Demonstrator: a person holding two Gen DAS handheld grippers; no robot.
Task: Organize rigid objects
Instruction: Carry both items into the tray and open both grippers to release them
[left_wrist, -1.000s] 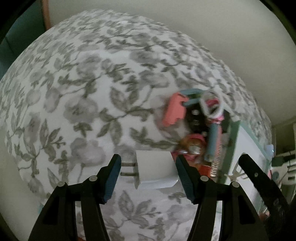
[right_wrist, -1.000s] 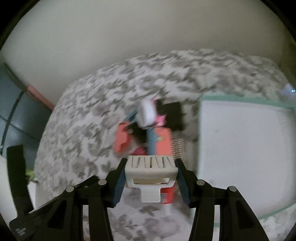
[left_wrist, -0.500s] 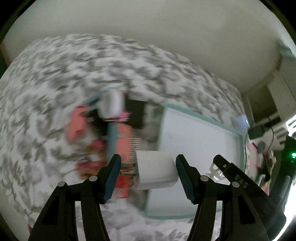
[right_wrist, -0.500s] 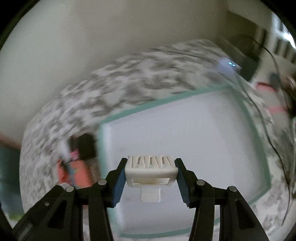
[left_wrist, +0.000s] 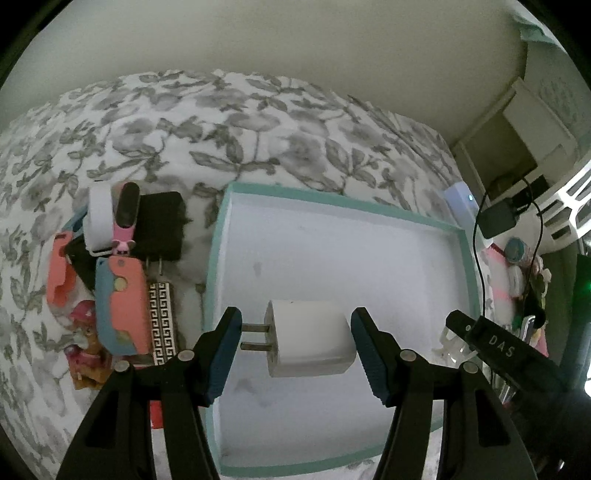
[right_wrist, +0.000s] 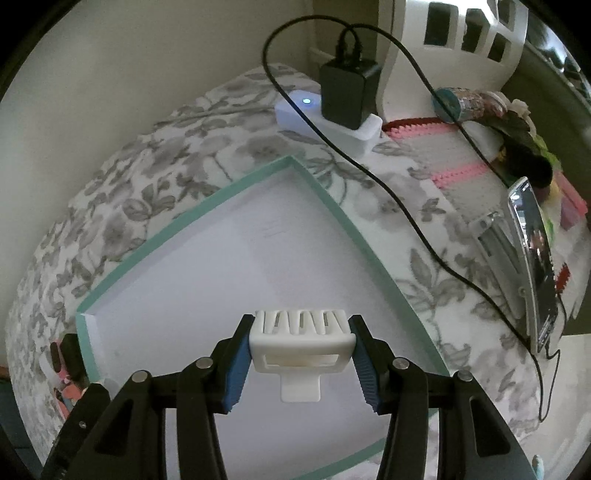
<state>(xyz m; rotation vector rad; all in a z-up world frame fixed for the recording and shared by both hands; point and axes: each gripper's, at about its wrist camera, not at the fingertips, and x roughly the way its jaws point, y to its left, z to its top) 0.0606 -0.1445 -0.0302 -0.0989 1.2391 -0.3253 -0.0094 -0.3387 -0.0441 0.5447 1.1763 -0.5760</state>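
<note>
The teal-rimmed tray (left_wrist: 216, 236) fills the middle of both views. Low in the left view, the left gripper (left_wrist: 295, 345) grasps a white charger (left_wrist: 312, 343) over it, prongs against one pad: light, stiff, slick, best pinched across flat sides. The right gripper (right_wrist: 299, 349) is clenched on a small white comb clip (right_wrist: 300, 341), likely brittle at its teeth.

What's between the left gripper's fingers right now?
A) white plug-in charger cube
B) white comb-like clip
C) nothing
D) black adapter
A: the left gripper holds the white charger cube sideways above the teal-rimmed tray, its prongs toward one pad and its back against the other.
</note>
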